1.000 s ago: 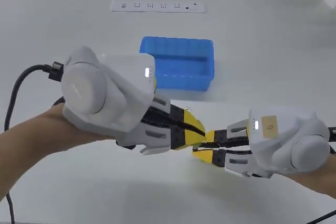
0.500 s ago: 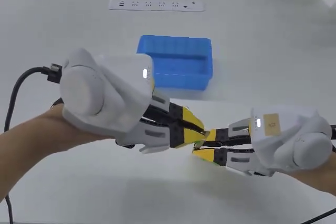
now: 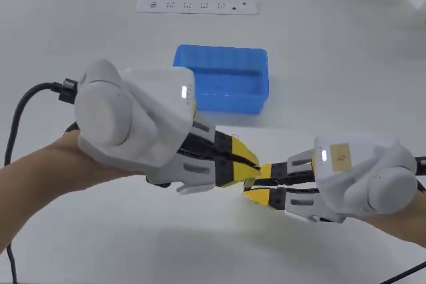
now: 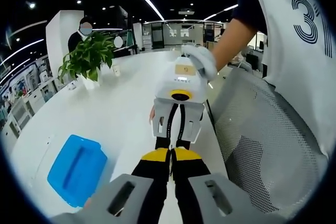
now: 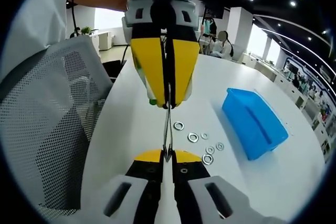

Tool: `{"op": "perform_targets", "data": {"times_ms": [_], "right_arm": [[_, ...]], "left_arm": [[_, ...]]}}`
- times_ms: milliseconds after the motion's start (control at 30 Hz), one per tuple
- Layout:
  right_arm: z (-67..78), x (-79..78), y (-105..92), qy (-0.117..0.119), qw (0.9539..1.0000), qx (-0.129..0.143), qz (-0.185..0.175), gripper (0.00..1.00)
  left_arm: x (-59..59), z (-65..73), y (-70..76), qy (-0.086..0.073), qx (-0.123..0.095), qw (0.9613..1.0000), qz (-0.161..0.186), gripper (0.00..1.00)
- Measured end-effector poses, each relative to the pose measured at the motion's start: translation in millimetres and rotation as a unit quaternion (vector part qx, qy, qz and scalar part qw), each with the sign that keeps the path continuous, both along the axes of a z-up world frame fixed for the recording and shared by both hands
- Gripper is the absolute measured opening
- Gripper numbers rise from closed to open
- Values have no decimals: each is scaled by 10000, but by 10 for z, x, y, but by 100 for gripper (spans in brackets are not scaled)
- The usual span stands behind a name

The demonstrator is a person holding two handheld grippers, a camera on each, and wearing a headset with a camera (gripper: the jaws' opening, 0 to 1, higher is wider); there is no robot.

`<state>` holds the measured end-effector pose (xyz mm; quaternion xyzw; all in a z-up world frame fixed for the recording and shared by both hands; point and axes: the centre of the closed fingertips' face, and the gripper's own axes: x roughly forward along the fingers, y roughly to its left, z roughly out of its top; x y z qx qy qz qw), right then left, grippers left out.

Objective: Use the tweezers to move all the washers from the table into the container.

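Right gripper view: right tool's (image 5: 167, 157) tweezers (image 5: 167, 127) point lengthwise into left tool (image 5: 168, 102).

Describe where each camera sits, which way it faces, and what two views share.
Head view: on the headset, looking down at left gripper, right gripper, a forearm and the blue container.
Left gripper view: on the left gripper, facing the right gripper and the person's shirt; own fingers below.
Right gripper view: on the right gripper, facing the left gripper, tweezers, washers; own fingers below.
All share the blue container.
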<state>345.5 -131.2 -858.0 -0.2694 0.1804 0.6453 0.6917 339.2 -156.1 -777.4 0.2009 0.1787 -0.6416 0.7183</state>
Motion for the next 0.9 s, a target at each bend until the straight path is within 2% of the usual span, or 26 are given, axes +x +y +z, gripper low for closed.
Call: {"op": "perform_targets", "data": {"times_ms": [333,600,900], "right_arm": [[104,11,130,-98,9999,47,66,7],[191,18,321,-386,9991,113,111,9],[201,37,469,-382,9990,222,72,10]], "left_arm": [[-14,115,170,-57,19,10000,14,5],[-29,200,364,-28,-31,9998,183,5],[-7,199,555,11,-44,9994,348,5]]}}
